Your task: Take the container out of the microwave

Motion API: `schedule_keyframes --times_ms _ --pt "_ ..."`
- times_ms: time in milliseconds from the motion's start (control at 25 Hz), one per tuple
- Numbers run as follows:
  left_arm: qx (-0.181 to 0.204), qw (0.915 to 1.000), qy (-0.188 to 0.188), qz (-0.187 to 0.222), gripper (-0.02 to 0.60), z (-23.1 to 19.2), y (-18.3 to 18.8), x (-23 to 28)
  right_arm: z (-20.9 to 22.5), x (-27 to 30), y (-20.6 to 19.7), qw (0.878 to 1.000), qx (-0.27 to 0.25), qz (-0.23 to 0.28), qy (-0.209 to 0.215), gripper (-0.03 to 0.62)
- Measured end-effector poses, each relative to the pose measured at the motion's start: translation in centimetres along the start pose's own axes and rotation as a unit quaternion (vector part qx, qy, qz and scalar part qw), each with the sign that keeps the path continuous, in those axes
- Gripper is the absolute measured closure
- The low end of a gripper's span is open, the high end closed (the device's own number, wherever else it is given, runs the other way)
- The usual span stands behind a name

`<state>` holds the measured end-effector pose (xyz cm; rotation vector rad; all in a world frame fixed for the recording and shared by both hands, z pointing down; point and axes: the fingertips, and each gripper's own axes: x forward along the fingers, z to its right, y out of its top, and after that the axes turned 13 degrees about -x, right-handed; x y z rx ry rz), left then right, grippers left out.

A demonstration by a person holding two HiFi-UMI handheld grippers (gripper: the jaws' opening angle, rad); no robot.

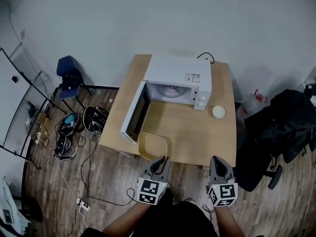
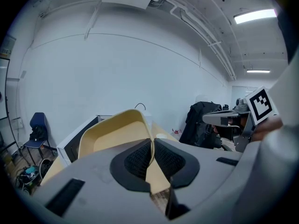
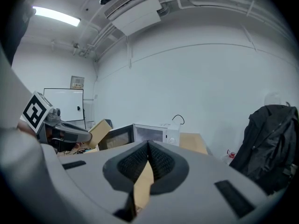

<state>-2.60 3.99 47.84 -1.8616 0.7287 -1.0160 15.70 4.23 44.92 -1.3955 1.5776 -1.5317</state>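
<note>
Risk, the grip: the left tongs hold the container by one thin wall only. That wall could slide out of the pads, or the container could swing and tip under its own weight.
Risk, the edge: the container hangs over the near edge of the table. If it slipped here it would probably fall to the wooden floor rather than onto the table.
Risk, the door: the microwave door stands open just left of the container. A sideways swing could knock into it.
Left tongs: nearly closed, with the dark ribbed pads pinching the beige wall from both sides.
Right tongs: pressed together with nothing between them, and touching nothing. They are held level with the left tongs and well apart from them.
Container: beige with rounded corners, and no contents show. It is already outside the microwave. No view shows whether its base touches the table.
Table: pale wood, bare in front of the microwave.
Small round white object: on the table, just right of the microwave.
Microwave: white, at the far side of the table. A pale round shape shows inside, probably the turntable.
Beyond: a blue chair and a tangle of cables to the left, and a black jacket draped over a chair to the right.
</note>
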Motion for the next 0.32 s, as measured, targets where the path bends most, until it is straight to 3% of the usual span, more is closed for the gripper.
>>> schedule_keyframes --times_ms 320 --pt "0.005 0.9999 0.006 -0.008 0.552 0.53 -0.47 1.08 0.95 0.73 -0.57 1.0 0.0 -0.002 0.005 0.539"
